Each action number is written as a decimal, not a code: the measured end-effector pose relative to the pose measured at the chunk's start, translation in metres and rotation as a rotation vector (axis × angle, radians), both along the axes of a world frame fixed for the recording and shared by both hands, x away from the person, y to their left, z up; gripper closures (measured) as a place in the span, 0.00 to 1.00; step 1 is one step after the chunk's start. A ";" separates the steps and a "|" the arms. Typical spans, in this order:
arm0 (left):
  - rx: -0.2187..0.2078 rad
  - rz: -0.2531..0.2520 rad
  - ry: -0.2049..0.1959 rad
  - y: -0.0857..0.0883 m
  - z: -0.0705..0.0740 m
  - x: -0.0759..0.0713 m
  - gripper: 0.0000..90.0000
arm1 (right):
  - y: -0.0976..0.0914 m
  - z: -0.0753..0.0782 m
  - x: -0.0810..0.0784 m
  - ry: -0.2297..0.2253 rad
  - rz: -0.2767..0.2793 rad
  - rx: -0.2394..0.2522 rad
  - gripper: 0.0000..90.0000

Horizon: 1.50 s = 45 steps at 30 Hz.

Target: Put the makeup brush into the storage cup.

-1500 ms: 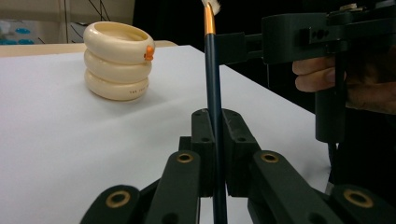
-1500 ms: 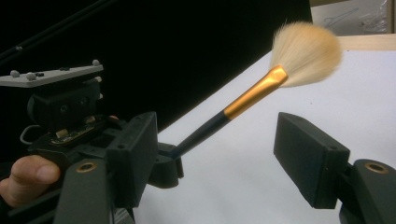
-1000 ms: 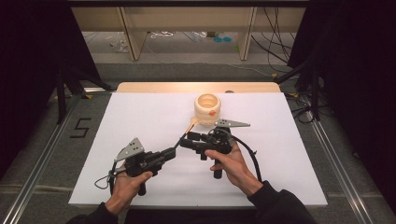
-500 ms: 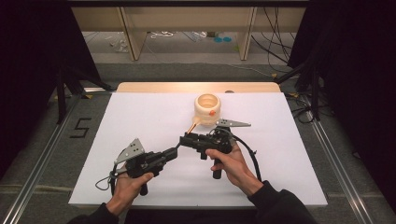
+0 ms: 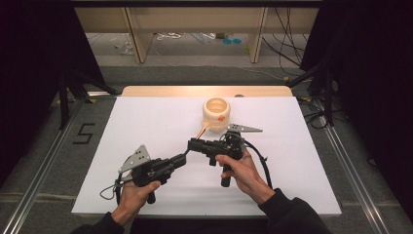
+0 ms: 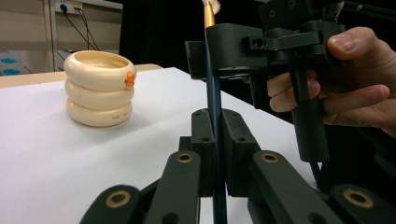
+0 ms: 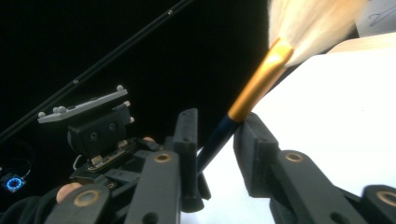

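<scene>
Left gripper (image 5: 181,158): pressed together on the dark handle of the brush, low on the shaft; in the left gripper view the two black jaws stand tight against the thin handle on either side, and the handle runs straight up between them.
Right gripper (image 5: 193,144): its jaws have just been closing, with the brush between them; in the right gripper view the dark handle lies against the left jaw just below the gold ferrule, while a sliver of white shows between the handle and the right jaw, so it is not yet pinching the brush.
Brush (image 6: 214,100): dark blue handle, gold ferrule, pale bristles; it spans from the left gripper up past the right gripper, the bristle end sticking out beyond the right gripper toward the stacked rings.
Bristles (image 7: 306,25): pale and fanned, above and beyond the right gripper's jaws, blurred at the top edge of the right gripper view.
Stacked rings (image 5: 216,113): cream ring stack with a small orange knob on its side, standing upright on the surface just beyond the right gripper, well ahead of the left gripper; the brush tip ends near its base, and I cannot tell whether they touch.
Surface (image 5: 146,126): white sheet under both grippers.
Hands: the left hand (image 5: 134,192) grasps the left gripper's handle and the right hand (image 5: 241,168) the right gripper's, both raised over the near part of the surface.
</scene>
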<state>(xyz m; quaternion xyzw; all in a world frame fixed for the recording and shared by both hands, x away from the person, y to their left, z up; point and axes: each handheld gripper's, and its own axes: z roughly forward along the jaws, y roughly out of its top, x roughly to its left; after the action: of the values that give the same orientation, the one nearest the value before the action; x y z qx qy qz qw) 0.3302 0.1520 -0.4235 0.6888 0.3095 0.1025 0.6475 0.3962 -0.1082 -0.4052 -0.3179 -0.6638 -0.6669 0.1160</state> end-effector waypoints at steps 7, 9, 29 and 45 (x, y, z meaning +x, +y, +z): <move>0.002 -0.009 -0.005 0.000 -0.001 0.000 0.94 | -0.001 -0.002 0.000 0.027 0.007 0.030 0.86; 0.007 -0.011 0.002 0.000 -0.001 0.001 0.94 | -0.001 -0.002 0.000 0.034 0.008 0.040 0.87; 0.139 0.034 0.037 -0.004 -0.011 0.006 0.43 | 0.000 0.010 -0.005 -0.150 0.043 -0.128 0.92; 0.225 0.046 0.078 -0.002 -0.016 0.007 0.31 | -0.009 0.015 0.002 -0.235 0.007 -0.231 0.92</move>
<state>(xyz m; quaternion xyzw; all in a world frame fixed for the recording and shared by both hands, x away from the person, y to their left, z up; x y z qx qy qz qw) 0.3371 0.1501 -0.4400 0.7534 0.3366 0.1248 0.5510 0.3982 -0.1173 -0.3901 -0.2467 -0.7463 -0.6182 0.0023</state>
